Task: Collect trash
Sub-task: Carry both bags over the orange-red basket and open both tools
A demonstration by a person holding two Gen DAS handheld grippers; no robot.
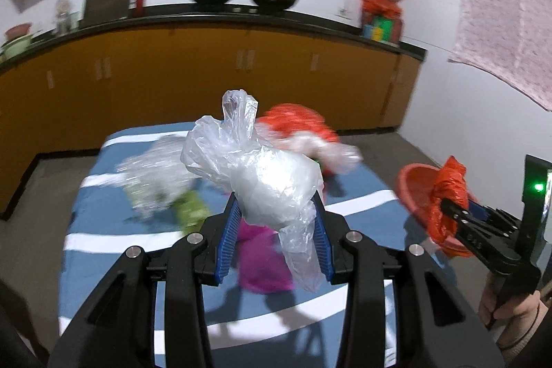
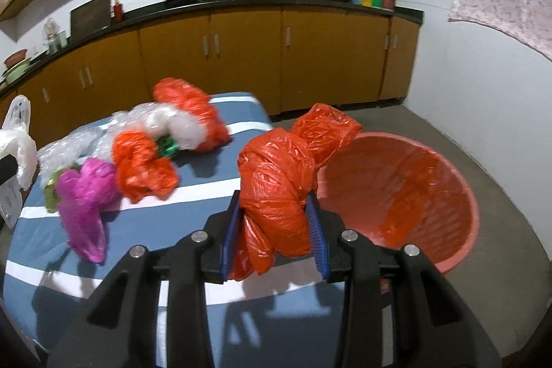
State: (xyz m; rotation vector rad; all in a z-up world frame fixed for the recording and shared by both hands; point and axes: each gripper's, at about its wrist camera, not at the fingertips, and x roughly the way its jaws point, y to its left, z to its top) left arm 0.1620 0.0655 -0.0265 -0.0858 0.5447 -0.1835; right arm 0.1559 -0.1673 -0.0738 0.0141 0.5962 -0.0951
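R gripper (image 2: 276, 223) pinches the orange bag (image 2: 276, 192); L gripper (image 1: 276, 230) pinches the clear bag (image 1: 262, 175), both lifted off the table (image 2: 214, 185). Bin (image 2: 459, 195) sits at 2 o'clock from R, just past the table edge. Carry each fully over the rim before opening; loose tails could snag pads. More bags (image 2: 145, 164) wait at 10 o'clock.

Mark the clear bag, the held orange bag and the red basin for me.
clear bag (image 1: 272, 181), left wrist view, bulging middle above the blue pads.
held orange bag (image 2: 276, 192), right wrist view, crumpled body between the pads.
red basin (image 2: 462, 185), right wrist view, far right rim.
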